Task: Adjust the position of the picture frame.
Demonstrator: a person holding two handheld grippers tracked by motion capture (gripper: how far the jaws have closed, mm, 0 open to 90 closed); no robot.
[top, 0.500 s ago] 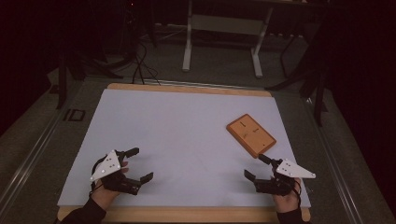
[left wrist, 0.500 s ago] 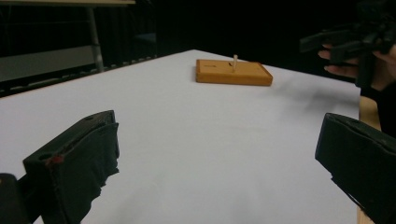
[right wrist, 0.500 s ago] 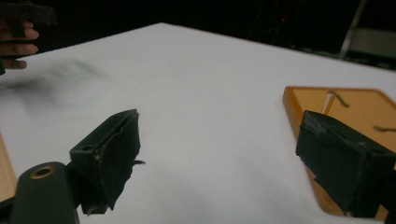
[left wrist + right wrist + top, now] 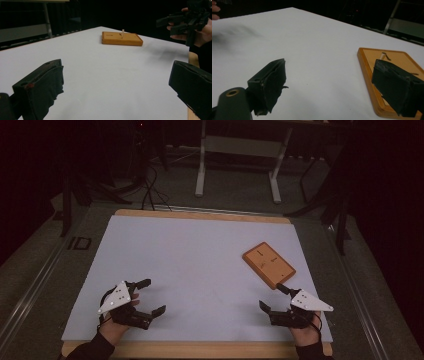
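An orange wooden block point(image 4: 268, 264) lies flat on the right half of the white board point(image 4: 200, 265). A small pale peg point(image 4: 122, 33) stands upright in the block point(image 4: 122, 39). My left gripper point(image 4: 152, 296) rests near the front left edge, open, with nothing between its jaws point(image 4: 117, 87). My right gripper point(image 4: 271, 296) sits near the front right, just in front of the block's near corner, also open and holding nothing point(image 4: 332, 85). In the right gripper view the block point(image 4: 372, 57) lies partly behind the right-hand jaw. The left gripper view shows the right gripper point(image 4: 185, 22) in a hand farther off.
The white board rests on a wooden tabletop whose edge point(image 4: 200, 350) shows at the front. Beyond the table's far edge are a metal stand point(image 4: 237, 165), cables point(image 4: 150, 190) and dark floor. White surface stretches between the two grippers.
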